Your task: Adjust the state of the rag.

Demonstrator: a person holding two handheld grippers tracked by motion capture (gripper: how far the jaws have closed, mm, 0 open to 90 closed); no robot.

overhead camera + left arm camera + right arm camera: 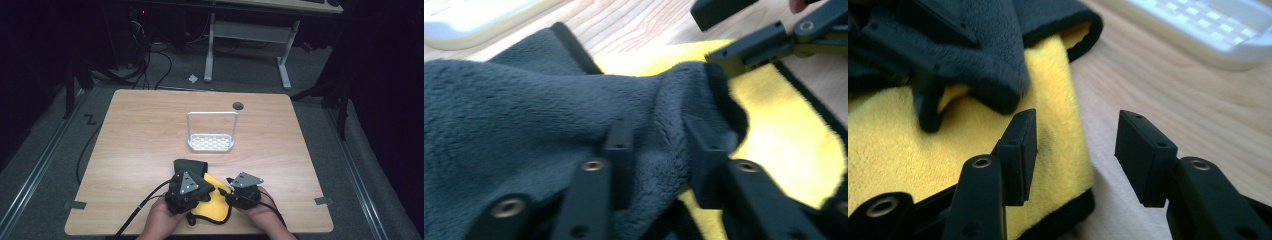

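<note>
Soft fleece cloth, dark grey on one side & yellow on the other w/ black edging (212,197), lies at the near edge of the light wooden counter (145,140), between the two hands. Part of it is folded over, so the grey side is on top at left & the yellow side shows at right.

Left gripper (656,150) is over the grey fold; in the left gripper view a raised ridge of grey fleece sits between its jaws, both pads pressed into the pile, i.e. gripping the cloth. In the high view it sits on the cloth's left part, grey plate on top.

Right gripper (1075,150): jaws apart, nothing between them. Its left jaw is over the cloth's yellow right edge, its right jaw over bare wood; can't tell if it touches the cloth.

White plastic rack w/ a perforated base & tall wire-like handle (211,132) stands mid-counter, beyond the cloth, apart from it. Small dark round hole (238,106) near the far counter edge.
</note>
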